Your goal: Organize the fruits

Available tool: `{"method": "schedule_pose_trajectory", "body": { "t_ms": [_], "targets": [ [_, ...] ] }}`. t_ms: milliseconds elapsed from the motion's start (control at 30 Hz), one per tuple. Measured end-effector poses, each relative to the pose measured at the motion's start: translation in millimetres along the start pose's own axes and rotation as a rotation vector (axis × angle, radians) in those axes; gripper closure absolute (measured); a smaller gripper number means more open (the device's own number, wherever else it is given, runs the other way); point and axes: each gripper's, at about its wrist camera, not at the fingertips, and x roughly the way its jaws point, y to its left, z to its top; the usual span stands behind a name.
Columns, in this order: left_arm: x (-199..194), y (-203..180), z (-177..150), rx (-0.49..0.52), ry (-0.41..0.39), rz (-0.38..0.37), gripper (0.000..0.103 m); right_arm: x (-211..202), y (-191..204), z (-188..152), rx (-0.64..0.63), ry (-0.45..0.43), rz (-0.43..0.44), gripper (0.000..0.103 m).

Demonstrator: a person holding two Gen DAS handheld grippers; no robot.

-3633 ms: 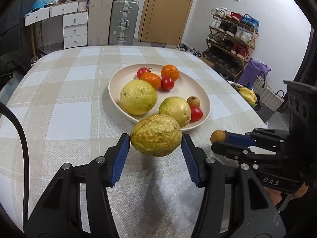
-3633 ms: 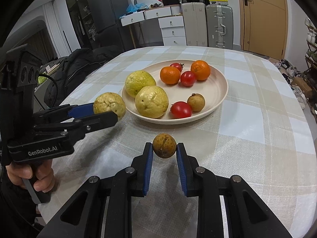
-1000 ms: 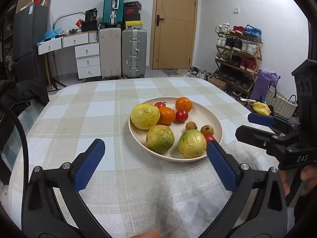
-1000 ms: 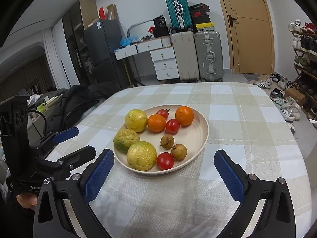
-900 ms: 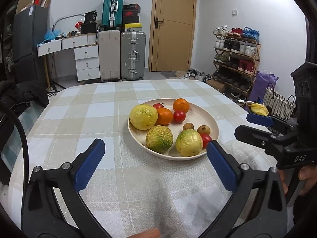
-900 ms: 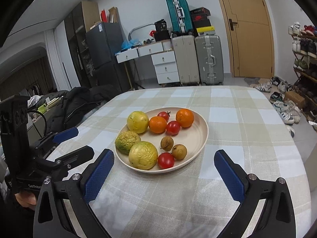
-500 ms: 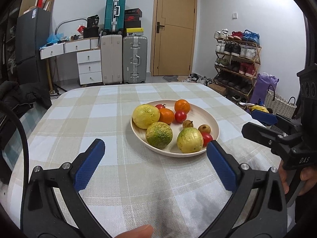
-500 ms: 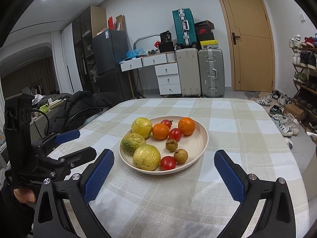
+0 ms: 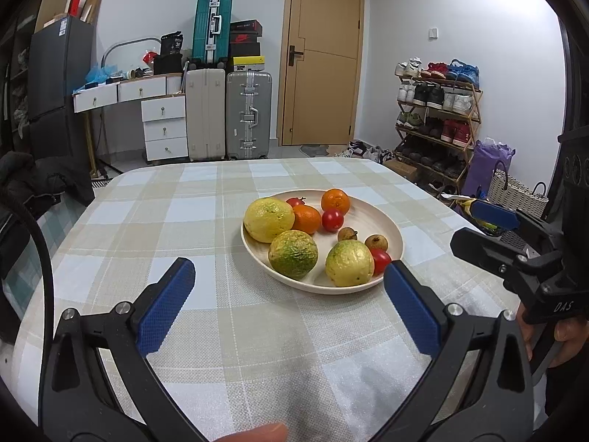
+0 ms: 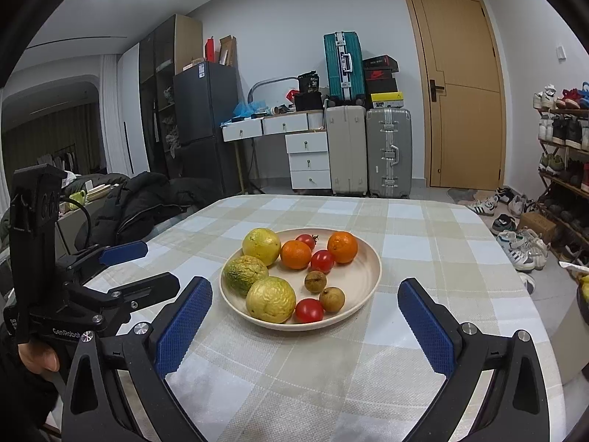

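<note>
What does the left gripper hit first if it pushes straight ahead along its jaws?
Probably the near rim of the plate, then the greenish fruit and yellow fruit behind it. The left gripper is open; its height above the tablecloth is unclear.

A round cream plate [image 10: 370, 276] sits flat on the table and holds all the fruit. On its left side lie three large wrinkled fruits: a yellow one [image 10: 261, 246] far, a green-yellow one [image 10: 244, 274] in the middle, a yellow one [image 10: 270, 299] nearest. Two oranges [image 10: 295, 254] and three red tomatoes [image 10: 322, 260] occupy the far and near parts. Two small brown fruits [image 10: 315, 281] rest near centre.
</note>
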Motion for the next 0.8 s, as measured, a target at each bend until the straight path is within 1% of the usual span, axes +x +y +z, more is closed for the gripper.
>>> {"method": "schedule_pose_trajectory", "body": {
  "t_ms": [800],
  "targets": [
    [1.4, 1.8, -0.1, -0.001, 0.006, 0.004, 0.0, -2.4, 1.5, -0.5, -0.003, -0.002, 0.001, 0.0]
  ]
}}
